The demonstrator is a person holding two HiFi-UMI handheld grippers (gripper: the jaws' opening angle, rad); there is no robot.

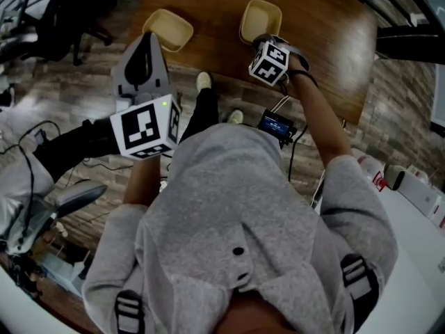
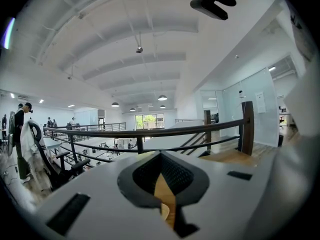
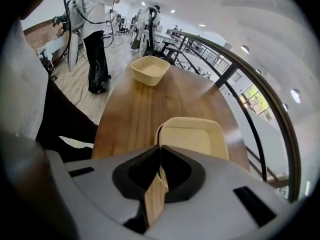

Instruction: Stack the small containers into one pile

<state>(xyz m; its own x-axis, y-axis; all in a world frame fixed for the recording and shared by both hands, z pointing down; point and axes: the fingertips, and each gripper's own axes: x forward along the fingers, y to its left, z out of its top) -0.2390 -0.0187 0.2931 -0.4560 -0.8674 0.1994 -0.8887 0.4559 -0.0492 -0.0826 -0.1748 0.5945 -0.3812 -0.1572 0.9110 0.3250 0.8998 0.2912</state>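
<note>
Two beige shallow containers sit on the wooden table (image 1: 327, 47). The left container (image 1: 169, 28) (image 3: 150, 69) stands near the table's left end. The right container (image 1: 261, 18) (image 3: 195, 136) lies just beyond my right gripper (image 1: 264, 40) (image 3: 160, 148). That gripper points steeply down with its jaws together at the container's near rim. Whether they touch the rim I cannot tell. My left gripper (image 1: 146, 42) (image 2: 161, 156) is held up short of the table's near edge, shut and holding nothing, aimed out over the railing.
A black railing (image 3: 250, 84) runs along the table's far side. People stand on the floor beyond the table's end (image 3: 95, 24). An office chair (image 1: 62, 19) is at the left. A small screen device (image 1: 277, 125) with cables hangs below the table's near edge.
</note>
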